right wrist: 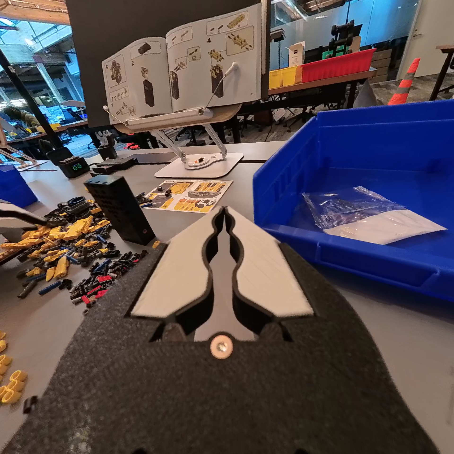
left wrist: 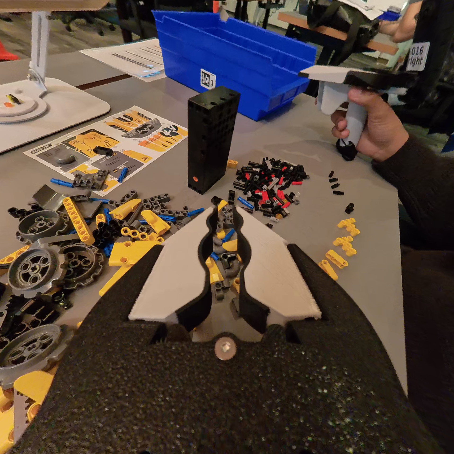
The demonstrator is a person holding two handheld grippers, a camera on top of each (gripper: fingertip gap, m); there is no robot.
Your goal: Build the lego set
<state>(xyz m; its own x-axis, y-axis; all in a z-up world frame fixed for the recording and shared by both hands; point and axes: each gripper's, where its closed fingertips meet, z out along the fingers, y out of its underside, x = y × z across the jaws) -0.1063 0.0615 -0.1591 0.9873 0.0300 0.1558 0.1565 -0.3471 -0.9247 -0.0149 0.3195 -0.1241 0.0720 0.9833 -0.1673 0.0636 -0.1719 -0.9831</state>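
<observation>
Only right wrist view shows open instruction booklet (right wrist: 183, 73), bag (right wrist: 368, 216) in blue bin (right wrist: 294, 245).

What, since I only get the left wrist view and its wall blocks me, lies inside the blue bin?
Observer: A clear plastic bag with a white end lies on the floor of the blue bin.
Operator: And the stand at my far left, what does it carry?
Observer: An open instruction booklet, propped on the stand and held by thin wire clips.
Operator: Is the right hand-held gripper holding anything?
Observer: No. The right hand-held gripper has its jaws together at the tips with nothing between them, just beside the bin.
</observation>
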